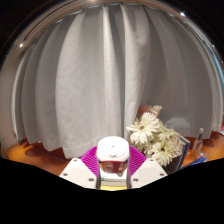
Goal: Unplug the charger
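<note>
A white charger [112, 151] with a rounded top sits between my gripper's [112, 163] magenta pads [92, 160]. Both fingers press on its sides and hold it up in front of the curtain. Its lower part, in reddish and yellow tones, is hidden between the fingers. No socket or cable shows.
A pale grey curtain [95, 80] fills the background. A bunch of white and cream flowers [152, 138] stands just right of the fingers. A brown wooden surface [35, 153] shows low at the left, and something blue [198, 156] at the far right.
</note>
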A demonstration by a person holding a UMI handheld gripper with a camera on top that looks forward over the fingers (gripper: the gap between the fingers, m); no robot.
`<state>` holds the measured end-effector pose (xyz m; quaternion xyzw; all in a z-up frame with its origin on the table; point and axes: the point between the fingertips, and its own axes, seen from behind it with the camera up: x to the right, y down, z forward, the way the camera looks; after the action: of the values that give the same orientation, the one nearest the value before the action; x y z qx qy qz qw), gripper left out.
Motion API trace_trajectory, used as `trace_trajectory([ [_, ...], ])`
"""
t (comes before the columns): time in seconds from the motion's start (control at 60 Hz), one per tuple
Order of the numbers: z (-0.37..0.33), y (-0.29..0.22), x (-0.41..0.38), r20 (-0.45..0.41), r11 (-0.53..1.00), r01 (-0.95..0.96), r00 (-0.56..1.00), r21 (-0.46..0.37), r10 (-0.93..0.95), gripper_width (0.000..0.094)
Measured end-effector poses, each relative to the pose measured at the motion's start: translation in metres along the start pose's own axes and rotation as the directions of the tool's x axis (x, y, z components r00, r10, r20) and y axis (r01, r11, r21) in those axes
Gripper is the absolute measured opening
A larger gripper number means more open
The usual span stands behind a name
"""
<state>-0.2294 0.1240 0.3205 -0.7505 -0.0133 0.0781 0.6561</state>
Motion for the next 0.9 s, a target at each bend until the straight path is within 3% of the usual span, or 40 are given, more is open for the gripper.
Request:
trace_trajectory([
  [0.067,-0.028,-0.01,0.033,-0.03,0.999,0.047,0.998,0.025,-0.047,0.0336],
  [0.167,-0.047,0.028,0.107,-0.103,0.998,0.06,0.993,-0.023,-0.062,0.0358],
  [0.35,-0.04,0.163,0.22,-0.185,0.969,-0.019,0.982,-0.247,-0.028,0.0372],
  [0.433,-0.039,0.221,0.244,-0.206,0.938,-0.081,0.978,-0.338,0.01,0.0372],
  [0.567,-0.037,0.263,0.262,-0.192,0.916,-0.074,0.981,-0.394,-0.003,0.0374],
  [0.633,-0.035,0.265,0.263,-0.169,0.923,-0.053,0.986,-0.381,-0.013,0.0388],
  [0.833,-0.034,0.268,0.264,-0.165,0.919,-0.05,0.986,-0.391,-0.017,0.0512],
  [0.9,-0.04,0.276,0.267,-0.176,0.904,-0.041,0.984,-0.425,-0.038,0.0703],
])
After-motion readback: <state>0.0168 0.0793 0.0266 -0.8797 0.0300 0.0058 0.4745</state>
